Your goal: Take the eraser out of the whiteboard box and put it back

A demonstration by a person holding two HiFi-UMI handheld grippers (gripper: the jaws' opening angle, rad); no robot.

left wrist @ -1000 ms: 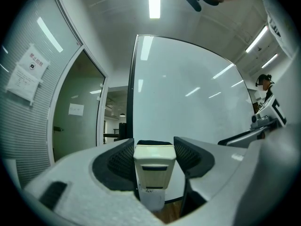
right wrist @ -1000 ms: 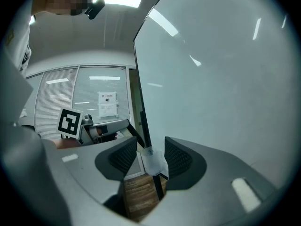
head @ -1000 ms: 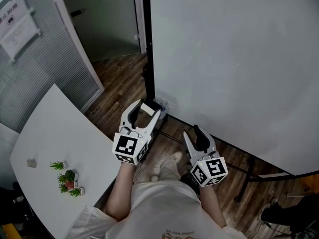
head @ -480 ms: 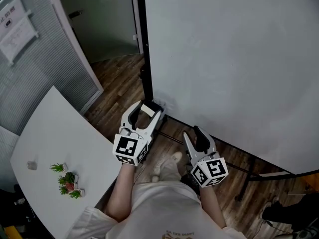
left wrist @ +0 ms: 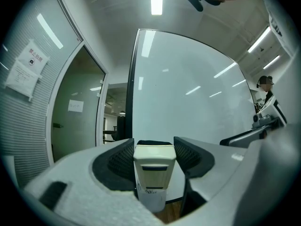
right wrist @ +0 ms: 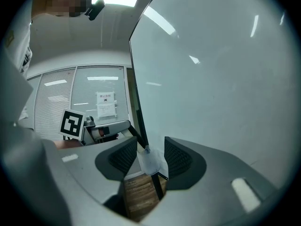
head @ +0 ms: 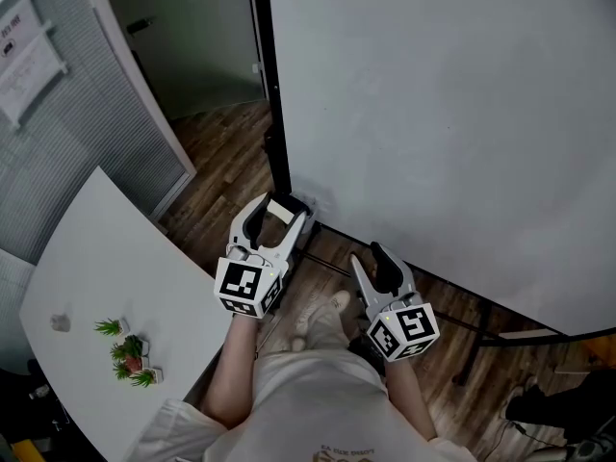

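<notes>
- Left claw, in the head view, pinches the eraser between its tips, out ahead of the person's left forearm. The whiteboard stands just beyond the tips.
- Right claw hangs to the right of the left claw and a little nearer the person. Its jaws are spread and empty, and it faces the whiteboard's lower edge.
- To the left of both claws lies a white tabletop with small plants. Wooden floor shows beneath the claws.
- In the left gripper view, the cream eraser fills the gap between the two ribbed pads, with dark felt on its far end. The pale whiteboard box sits straight ahead, just below the eraser.
- In the right gripper view, the jaws stand apart and nothing touches them. The box shows beyond the gap, against the board's dark frame. The left claw's marker cube is off to the left.
</notes>
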